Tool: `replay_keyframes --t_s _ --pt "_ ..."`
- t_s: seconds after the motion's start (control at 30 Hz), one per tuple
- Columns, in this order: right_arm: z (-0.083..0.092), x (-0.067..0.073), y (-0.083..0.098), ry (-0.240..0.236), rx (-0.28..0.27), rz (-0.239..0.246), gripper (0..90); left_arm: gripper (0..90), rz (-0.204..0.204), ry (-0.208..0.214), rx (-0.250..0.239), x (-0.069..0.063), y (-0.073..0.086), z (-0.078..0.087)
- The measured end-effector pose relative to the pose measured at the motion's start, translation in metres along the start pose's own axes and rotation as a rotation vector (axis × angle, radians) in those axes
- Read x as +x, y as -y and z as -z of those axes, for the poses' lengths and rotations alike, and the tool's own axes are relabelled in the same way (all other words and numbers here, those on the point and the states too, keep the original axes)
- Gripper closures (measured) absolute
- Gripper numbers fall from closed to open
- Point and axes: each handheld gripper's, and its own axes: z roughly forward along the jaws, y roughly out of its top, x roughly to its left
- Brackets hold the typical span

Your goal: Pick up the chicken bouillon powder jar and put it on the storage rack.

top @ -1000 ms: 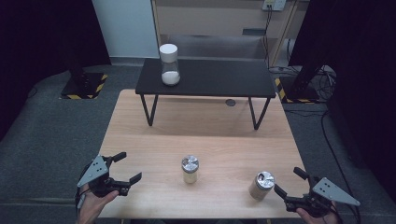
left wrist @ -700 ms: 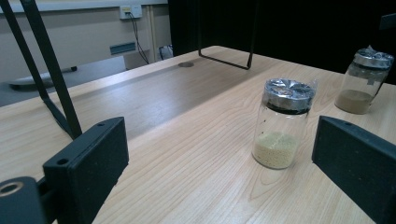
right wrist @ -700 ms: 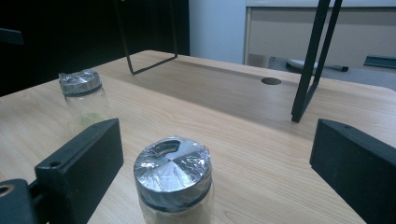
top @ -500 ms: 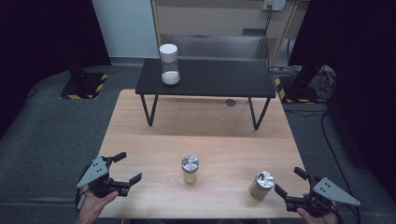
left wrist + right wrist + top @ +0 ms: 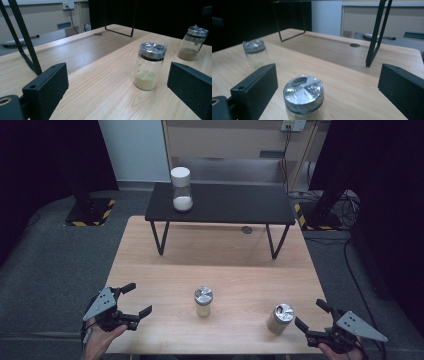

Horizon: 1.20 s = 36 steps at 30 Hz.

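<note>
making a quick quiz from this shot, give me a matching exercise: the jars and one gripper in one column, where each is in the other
1. white-lidded jar
2. middle jar
3. right jar
4. left gripper

a. at the wooden table's left front edge, open
b. on the black shelf
c. centre front of the wooden table
d. just ahead of the right gripper

Pairs: 1-b, 2-c, 3-d, 4-a

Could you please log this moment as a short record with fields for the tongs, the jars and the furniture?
left tongs: open, near the table's left front corner, holding nothing
right tongs: open, just right of the right jar
middle jar: upright, silver lid, pale yellow grains
wooden table: carries both jars
black shelf: bears a white-capped jar
</note>
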Motion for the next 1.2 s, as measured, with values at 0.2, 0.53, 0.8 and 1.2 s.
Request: replay_keyframes --t_s 0.2,0.53,0.8,1.2 --pt "0.004 0.0 -0.011 0.0 -0.037 -0.012 2.7 2.4 0.006 -0.003 -0.003 0.001 0.001 0.001" --pt "0.0 0.003 -0.041 -0.058 -0.032 0.027 2.1 2.3 0.009 -0.011 0.0 0.0 0.001 0.004" --pt "-0.005 0.0 -0.066 -0.089 -0.014 0.022 2.4 2.4 0.01 -0.014 0.0 0.001 0.002 0.004" --pt "-0.007 -0.003 -0.098 -0.139 0.023 0.031 2.7 2.4 0.009 -0.009 0.003 0.001 0.001 0.002"
